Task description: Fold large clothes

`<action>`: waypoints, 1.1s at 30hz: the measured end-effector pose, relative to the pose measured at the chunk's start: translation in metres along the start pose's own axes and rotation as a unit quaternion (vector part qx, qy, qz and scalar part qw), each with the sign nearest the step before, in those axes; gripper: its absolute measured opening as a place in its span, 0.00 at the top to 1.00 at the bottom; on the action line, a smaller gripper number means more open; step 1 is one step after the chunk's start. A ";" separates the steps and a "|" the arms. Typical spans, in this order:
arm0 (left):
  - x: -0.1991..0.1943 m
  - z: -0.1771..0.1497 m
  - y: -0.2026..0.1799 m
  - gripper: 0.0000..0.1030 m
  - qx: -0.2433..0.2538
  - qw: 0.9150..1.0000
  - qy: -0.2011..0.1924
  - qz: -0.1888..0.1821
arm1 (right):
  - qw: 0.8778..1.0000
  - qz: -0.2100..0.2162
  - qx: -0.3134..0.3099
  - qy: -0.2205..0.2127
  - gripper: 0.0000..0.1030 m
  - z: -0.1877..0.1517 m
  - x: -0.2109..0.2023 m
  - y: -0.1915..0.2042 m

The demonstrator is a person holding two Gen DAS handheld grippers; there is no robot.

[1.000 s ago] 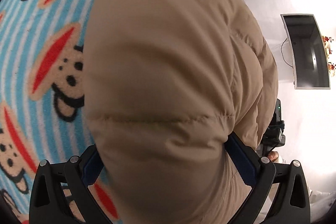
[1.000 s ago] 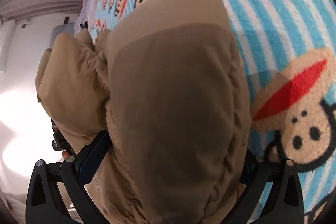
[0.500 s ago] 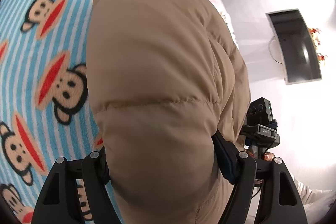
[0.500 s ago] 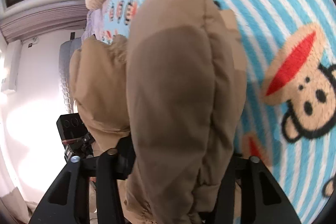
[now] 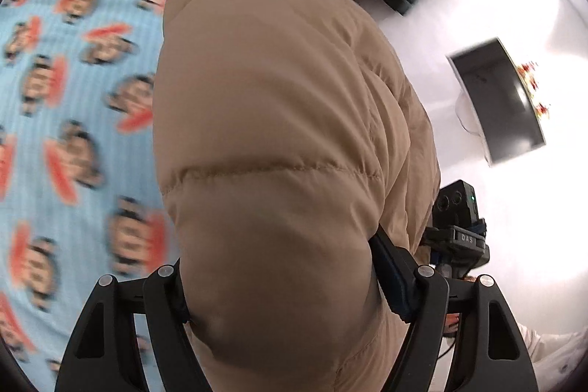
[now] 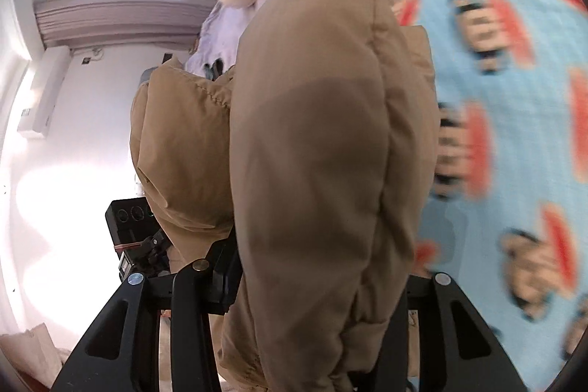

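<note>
As both tongs, left (image 5: 279, 285) and right (image 6: 316, 285), clamp the jacket (image 5: 279, 120), it has risen off the blanket (image 5: 73, 135); fold underway.

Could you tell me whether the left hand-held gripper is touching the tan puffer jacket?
Touching. The left wrist view shows the left hand-held gripper closed on a thick bulge of the tan puffer jacket, both fingers pressed into its padding.

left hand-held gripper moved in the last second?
Yes. The left hand-held gripper, shut on the jacket, has pulled back and up: the blanket looks smaller and the monitor sits nearer centre.
</note>
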State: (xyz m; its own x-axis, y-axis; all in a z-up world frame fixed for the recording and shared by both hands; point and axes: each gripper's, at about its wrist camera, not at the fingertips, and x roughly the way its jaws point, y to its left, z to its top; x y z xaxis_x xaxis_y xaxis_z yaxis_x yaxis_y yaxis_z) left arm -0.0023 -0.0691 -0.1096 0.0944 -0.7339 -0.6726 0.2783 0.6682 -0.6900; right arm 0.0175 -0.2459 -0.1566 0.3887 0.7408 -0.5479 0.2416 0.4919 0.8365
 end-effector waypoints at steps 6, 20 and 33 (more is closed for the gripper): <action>-0.040 0.032 0.090 0.25 -0.027 0.998 -0.039 0.045 | 0.999 0.004 -0.027 0.038 0.54 0.014 0.106 0.028; -0.061 0.002 0.151 0.18 -0.058 0.980 -0.090 0.169 | 0.987 -0.150 -0.050 -0.021 0.42 0.016 0.100 0.069; 0.034 0.078 0.024 0.24 0.084 0.975 -0.060 0.197 | 0.964 -0.219 -0.148 0.033 0.89 -0.065 0.160 0.108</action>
State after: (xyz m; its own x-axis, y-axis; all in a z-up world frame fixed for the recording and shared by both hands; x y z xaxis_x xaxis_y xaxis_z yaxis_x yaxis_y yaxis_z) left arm 0.0819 -0.0881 -0.1282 0.3336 -0.4391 -0.8342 0.3491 0.8795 -0.3233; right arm 0.0477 -0.0448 -0.1549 0.2465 0.4550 -0.8557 0.1025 0.8658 0.4898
